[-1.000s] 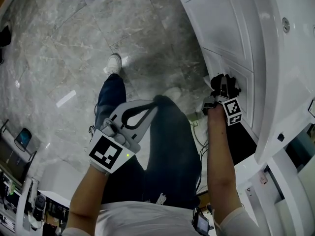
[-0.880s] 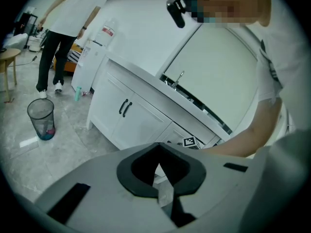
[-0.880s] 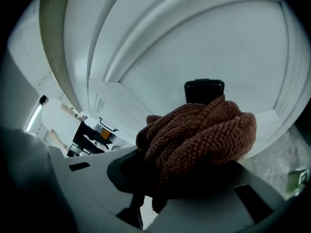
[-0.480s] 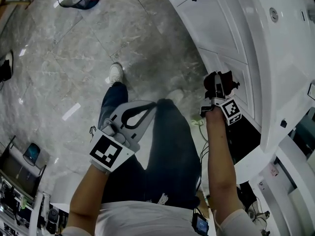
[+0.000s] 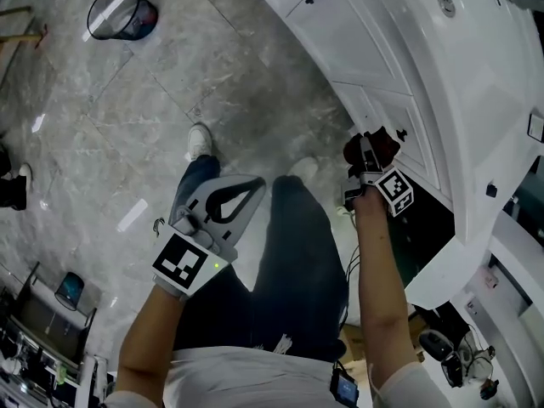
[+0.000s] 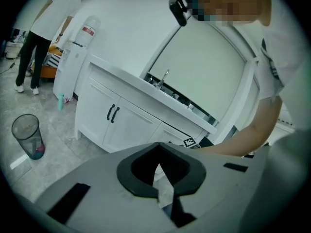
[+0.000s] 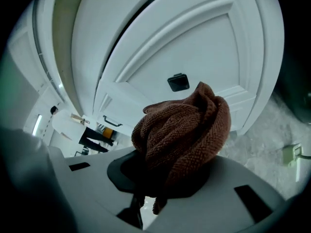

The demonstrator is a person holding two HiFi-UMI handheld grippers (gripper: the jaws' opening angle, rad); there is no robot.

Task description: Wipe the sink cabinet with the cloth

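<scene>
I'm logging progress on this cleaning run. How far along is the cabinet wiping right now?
Done: the brown cloth is picked up, bunched in the right gripper. In hand: it is held at the cabinet door, beside the black knob; contact can't be confirmed. Left: no wiped streaks show, and the other doors look untouched. The left gripper hangs idle, shut and empty.

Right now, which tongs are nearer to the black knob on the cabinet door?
Right. The right tongs, shut on the brown cloth, are close before the door, near the knob. The left tongs are shut and empty above the person's leg, far from the cabinet.
</scene>
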